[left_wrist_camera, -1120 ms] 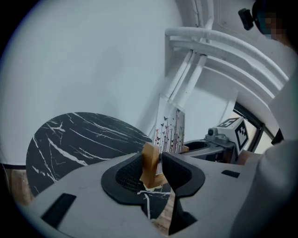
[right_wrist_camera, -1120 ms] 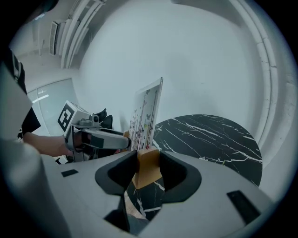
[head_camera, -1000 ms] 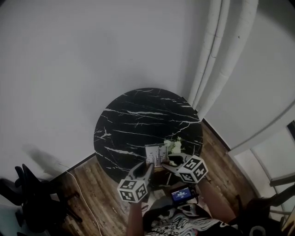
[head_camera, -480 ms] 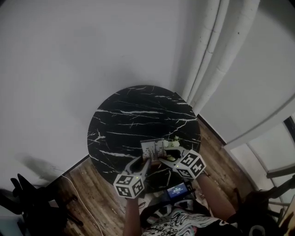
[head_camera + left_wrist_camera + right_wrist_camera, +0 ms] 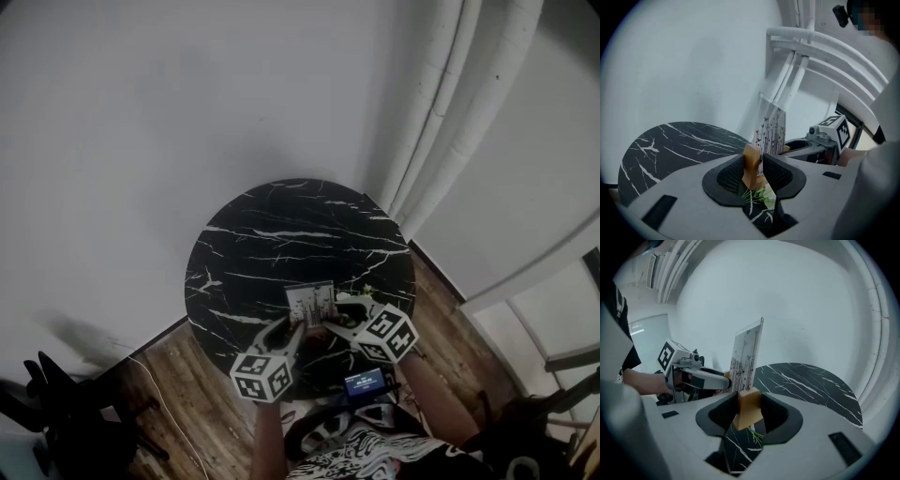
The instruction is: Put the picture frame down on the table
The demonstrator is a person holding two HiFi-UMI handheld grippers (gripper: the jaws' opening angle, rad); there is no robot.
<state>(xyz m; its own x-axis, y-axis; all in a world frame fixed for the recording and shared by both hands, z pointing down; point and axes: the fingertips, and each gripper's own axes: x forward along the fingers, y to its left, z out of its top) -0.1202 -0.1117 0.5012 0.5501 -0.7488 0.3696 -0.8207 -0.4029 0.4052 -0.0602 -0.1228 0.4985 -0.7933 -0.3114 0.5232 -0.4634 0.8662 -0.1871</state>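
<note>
The round black marble desk (image 5: 272, 244) with its white veins fills the middle of your head view, and most of its top lies open beyond your hands. The picture frame (image 5: 310, 306), a thin clear panel printed with small flowers and butterflies, stands upright over the near edge of that desk, carried between your two tools. Your left tool (image 5: 292, 330) comes at it from one end and your right tool (image 5: 339, 319) from the other, so they face each other across the frame. In the left gripper view the jaws are pressed onto a wooden foot (image 5: 751, 166) at the base of the panel. The right gripper view shows the same at the other end, with the jaws pinching a second wooden foot (image 5: 749, 408). A sprig of white flowers (image 5: 761, 194) lies on the marble directly under the left foot. You look to be in the lowering step. The frame seems to hang just clear of the surface, though no view shows plainly whether a foot touches. For the next move, bring both tools down together so the two feet meet the desk level and the panel does not tip. Set it a little further in from the edge, and clear of the sprig so neither foot lands on it. Spread each tool only once the frame stands by itself.
</note>
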